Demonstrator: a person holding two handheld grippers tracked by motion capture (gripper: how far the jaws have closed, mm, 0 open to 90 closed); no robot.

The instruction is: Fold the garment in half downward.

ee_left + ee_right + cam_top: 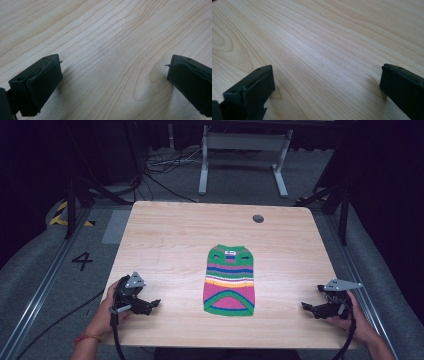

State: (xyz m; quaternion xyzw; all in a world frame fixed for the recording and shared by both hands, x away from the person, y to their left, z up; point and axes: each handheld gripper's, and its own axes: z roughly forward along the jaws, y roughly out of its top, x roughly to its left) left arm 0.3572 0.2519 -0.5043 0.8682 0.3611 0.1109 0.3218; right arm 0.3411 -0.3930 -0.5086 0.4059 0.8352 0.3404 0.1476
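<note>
Striped knitted cloth sweater [229, 281] on a smooth, pale wood-grain worktop [170, 235] with a soft sheen; matt black jaws

Striped knitted garment [229, 280], spread flat, centre of table, untouched

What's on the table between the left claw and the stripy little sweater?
Nothing: in the high view, only bare wooden table separates the left claw from the sweater.

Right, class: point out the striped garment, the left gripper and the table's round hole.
Garment [229, 281], high view, middle stripes.
Left gripper [154, 304], high view, between its jaw tips.
Hole [258, 218], high view, its centre, far edge of table.
</note>
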